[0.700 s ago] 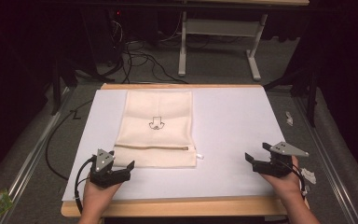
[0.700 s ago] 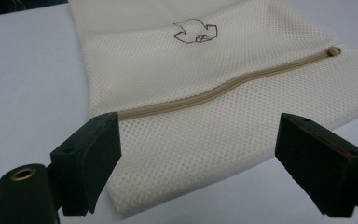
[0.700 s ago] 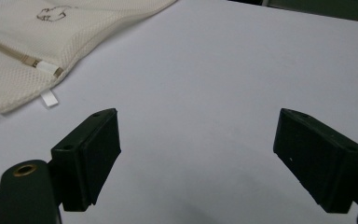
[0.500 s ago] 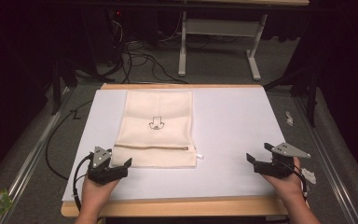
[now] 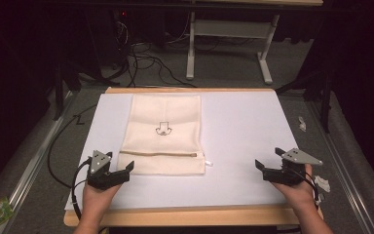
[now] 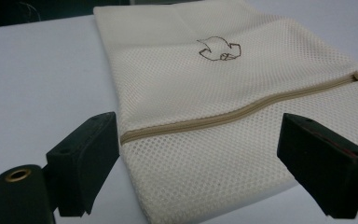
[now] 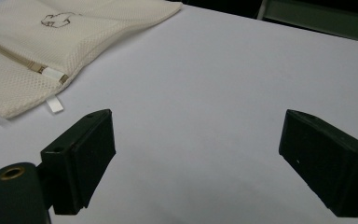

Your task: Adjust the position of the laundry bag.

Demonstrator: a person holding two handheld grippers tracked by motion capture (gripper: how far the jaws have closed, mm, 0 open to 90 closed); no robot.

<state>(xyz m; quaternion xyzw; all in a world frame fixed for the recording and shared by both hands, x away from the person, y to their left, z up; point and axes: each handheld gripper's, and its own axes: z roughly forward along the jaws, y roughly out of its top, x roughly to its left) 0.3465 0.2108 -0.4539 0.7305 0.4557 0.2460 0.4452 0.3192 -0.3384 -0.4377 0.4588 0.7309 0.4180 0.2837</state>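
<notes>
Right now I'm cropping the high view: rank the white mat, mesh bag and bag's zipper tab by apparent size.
1. white mat, largest by far.
2. mesh bag, covering part of the mat.
3. zipper tab, a tiny white speck at the bag's corner.

The right gripper (image 7: 198, 163) is hovering with its two black jaws spread wide over the bare white tabletop (image 7: 223, 84). At the far left, a cream mesh zippered laundry bag (image 7: 51, 46) is lying flat, its small white tag (image 7: 54, 104) pointing nearward.
</notes>
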